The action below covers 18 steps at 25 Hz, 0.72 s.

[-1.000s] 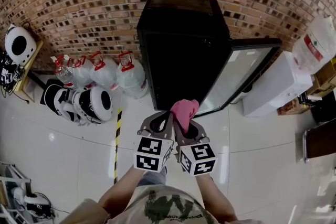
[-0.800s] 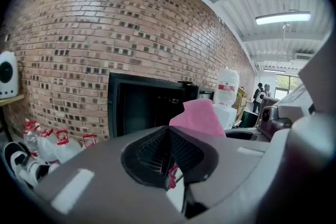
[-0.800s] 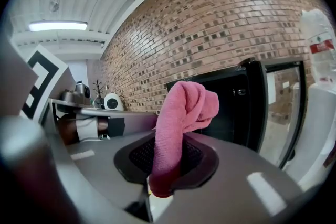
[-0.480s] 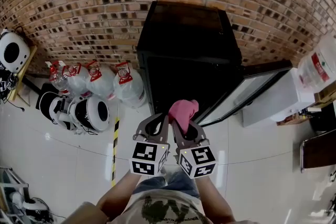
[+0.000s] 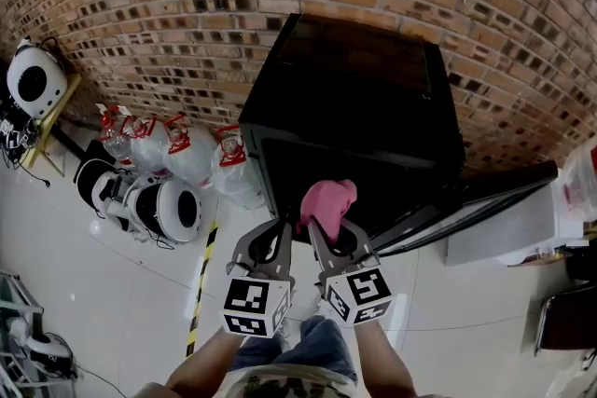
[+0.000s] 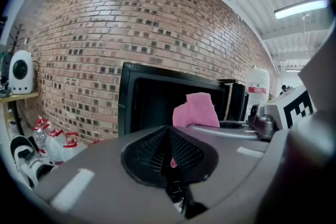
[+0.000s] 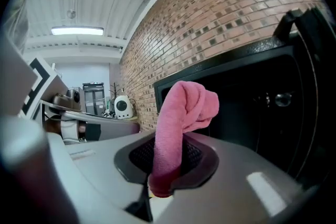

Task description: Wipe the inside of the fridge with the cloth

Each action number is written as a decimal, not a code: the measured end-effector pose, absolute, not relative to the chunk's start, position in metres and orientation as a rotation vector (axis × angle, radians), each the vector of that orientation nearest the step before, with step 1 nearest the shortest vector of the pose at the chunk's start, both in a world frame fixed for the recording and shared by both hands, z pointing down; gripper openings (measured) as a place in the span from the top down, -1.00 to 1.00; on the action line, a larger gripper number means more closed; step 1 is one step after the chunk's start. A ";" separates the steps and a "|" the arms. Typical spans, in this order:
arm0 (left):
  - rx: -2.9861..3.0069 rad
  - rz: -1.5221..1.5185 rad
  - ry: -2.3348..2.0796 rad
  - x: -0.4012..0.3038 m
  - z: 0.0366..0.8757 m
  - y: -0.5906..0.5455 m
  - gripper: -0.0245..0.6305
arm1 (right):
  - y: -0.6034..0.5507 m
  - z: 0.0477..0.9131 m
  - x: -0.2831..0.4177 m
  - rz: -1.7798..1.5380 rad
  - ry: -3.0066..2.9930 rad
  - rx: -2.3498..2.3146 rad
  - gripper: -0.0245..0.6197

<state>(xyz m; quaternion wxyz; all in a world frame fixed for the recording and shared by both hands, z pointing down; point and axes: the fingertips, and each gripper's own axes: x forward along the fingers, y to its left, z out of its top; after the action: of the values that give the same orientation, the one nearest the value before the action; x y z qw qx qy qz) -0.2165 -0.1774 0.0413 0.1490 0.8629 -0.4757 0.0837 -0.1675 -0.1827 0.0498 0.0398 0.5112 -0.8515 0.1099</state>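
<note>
A black fridge (image 5: 354,98) stands against the brick wall, its glass door (image 5: 476,200) swung open to the right and its inside dark. My right gripper (image 5: 328,230) is shut on a pink cloth (image 5: 326,199), which stands bunched above the jaws just in front of the fridge opening. In the right gripper view the cloth (image 7: 181,123) rises from the right gripper (image 7: 163,186) with the fridge's dark inside (image 7: 262,107) beyond. My left gripper (image 5: 266,242) is right beside it, shut on nothing. In the left gripper view the left gripper (image 6: 168,131) points at the fridge (image 6: 152,102), with the cloth (image 6: 195,110) to the right.
Several water jugs (image 5: 187,154) sit on the floor left of the fridge, beside a round white and black device (image 5: 173,205). A yellow-black tape strip (image 5: 201,289) runs along the floor. A white cabinet (image 5: 522,233) stands behind the open door at the right.
Both grippers and the cloth have come closer to the fridge opening, and the fridge now looms larger. The right gripper still holds the cloth.
</note>
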 end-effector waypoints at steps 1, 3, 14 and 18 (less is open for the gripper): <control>2.476 0.225 -1.386 -0.215 0.045 -0.184 0.88 | -0.190 0.051 -0.168 0.312 -2.625 1.554 0.77; 2.469 0.196 -1.417 -0.214 0.053 -0.197 0.88 | -0.203 0.053 -0.172 0.259 -2.663 1.523 0.77; 2.525 0.114 -1.476 -0.211 0.110 -0.249 0.88 | -0.274 0.084 -0.196 -0.063 -2.816 1.314 0.77; 2.546 0.048 -1.457 -0.211 0.126 -0.265 0.88 | -0.303 0.087 -0.200 -0.124 -2.919 1.269 0.77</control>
<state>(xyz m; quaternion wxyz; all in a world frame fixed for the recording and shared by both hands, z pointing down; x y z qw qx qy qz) -0.2113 -0.2651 0.1256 0.1035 0.8632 -0.4939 0.0161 -0.2003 -0.3026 0.0871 -0.0219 0.3984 -0.9161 -0.0388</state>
